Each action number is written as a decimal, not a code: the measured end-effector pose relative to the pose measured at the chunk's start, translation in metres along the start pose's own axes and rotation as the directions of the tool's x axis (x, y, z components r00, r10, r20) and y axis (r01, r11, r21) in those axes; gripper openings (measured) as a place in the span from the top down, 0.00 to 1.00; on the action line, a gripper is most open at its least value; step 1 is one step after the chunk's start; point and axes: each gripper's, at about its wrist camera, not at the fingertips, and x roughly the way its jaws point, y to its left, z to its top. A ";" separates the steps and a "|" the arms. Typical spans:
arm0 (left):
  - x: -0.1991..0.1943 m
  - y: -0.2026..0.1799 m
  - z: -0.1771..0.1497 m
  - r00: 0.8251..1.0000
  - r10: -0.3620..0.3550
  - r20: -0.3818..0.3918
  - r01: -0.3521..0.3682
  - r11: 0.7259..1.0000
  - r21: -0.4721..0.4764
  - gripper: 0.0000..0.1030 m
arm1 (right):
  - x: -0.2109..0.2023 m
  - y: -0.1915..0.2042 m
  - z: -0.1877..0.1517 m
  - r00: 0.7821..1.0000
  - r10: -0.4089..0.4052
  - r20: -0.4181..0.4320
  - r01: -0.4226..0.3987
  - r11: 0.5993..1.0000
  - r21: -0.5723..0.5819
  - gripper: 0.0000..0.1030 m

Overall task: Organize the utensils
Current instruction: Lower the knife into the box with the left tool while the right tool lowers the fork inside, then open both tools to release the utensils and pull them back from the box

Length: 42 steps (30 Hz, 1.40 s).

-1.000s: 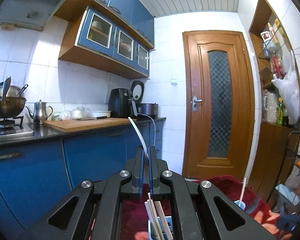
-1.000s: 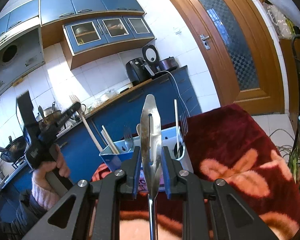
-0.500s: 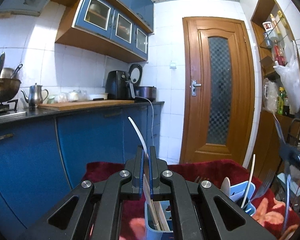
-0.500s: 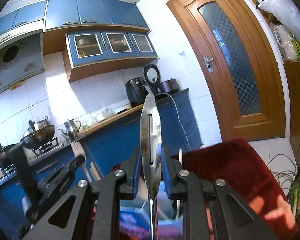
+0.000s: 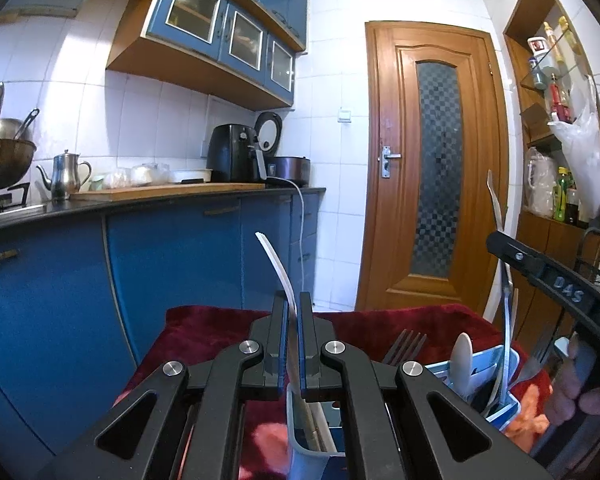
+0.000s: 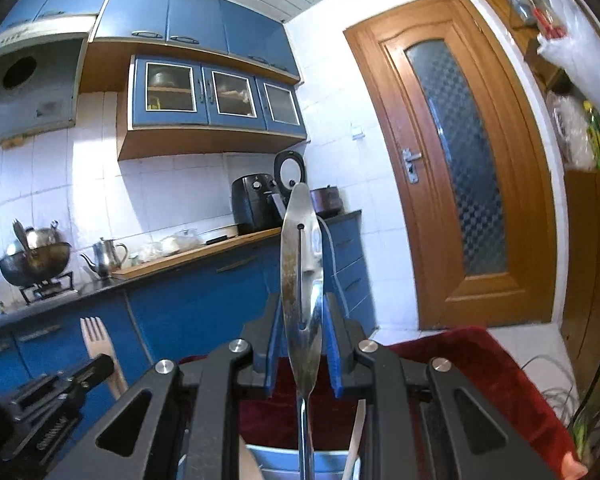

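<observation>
Black left tool [image 5: 291, 344]: pinched tight on a thin, pale wooden fork [image 5: 278, 276], standing up over the caddy.
Black right tool [image 6: 303, 344]: squeezing a shiny metal slotted server [image 6: 302, 264], pointing up.
Blue plastic caddy [image 5: 504, 410]: just below both tools, holds forks and spoons.
Surface [image 5: 380, 320]: soft red cloth.
Behind: blue cabinets [image 5: 172, 256], brown door [image 5: 436, 168].

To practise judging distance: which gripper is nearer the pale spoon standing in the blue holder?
Right. The right gripper holds its spatula just above the blue holder, beside the spoon. The left gripper is farther left, over the neighbouring compartment.
</observation>
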 end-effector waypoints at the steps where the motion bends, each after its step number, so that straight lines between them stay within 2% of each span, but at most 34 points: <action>1: 0.001 0.000 0.000 1.000 -0.002 -0.002 0.002 1.000 0.000 0.96 | 0.001 0.001 -0.002 1.000 -0.008 0.005 0.008 1.000 -0.011 0.79; 7: 0.003 -0.001 -0.001 1.000 -0.008 -0.007 0.008 1.000 0.003 0.96 | 0.000 0.004 -0.016 0.999 -0.010 -0.038 0.008 0.999 -0.033 0.78; 13: 0.004 -0.001 -0.001 1.000 -0.019 -0.022 0.019 1.000 -0.003 0.96 | -0.013 0.006 -0.016 0.998 0.009 -0.061 -0.011 0.999 -0.039 0.78; 15: 0.006 -0.001 -0.002 0.999 -0.031 -0.036 0.030 0.999 -0.017 0.92 | -0.016 0.006 -0.015 0.998 0.008 -0.070 -0.011 0.999 -0.043 0.75; 17: 0.006 -0.001 -0.001 0.998 -0.038 -0.041 0.037 0.999 -0.023 0.84 | -0.018 0.006 -0.015 0.997 0.010 -0.073 -0.013 0.999 -0.037 0.69; 22: -0.001 -0.005 0.001 0.999 -0.041 -0.022 0.041 0.999 -0.010 0.70 | -0.028 0.007 -0.012 0.997 0.023 -0.073 -0.025 0.999 -0.021 0.65; 28: -0.014 -0.010 0.007 0.999 -0.053 -0.007 0.053 0.999 0.000 0.70 | -0.048 0.007 -0.003 0.998 0.041 -0.046 -0.041 0.999 -0.006 0.61; 42: -0.066 -0.014 0.020 0.998 -0.066 -0.010 0.066 0.998 0.001 0.69 | -0.105 0.017 0.026 0.997 0.072 -0.009 -0.072 0.997 0.018 0.60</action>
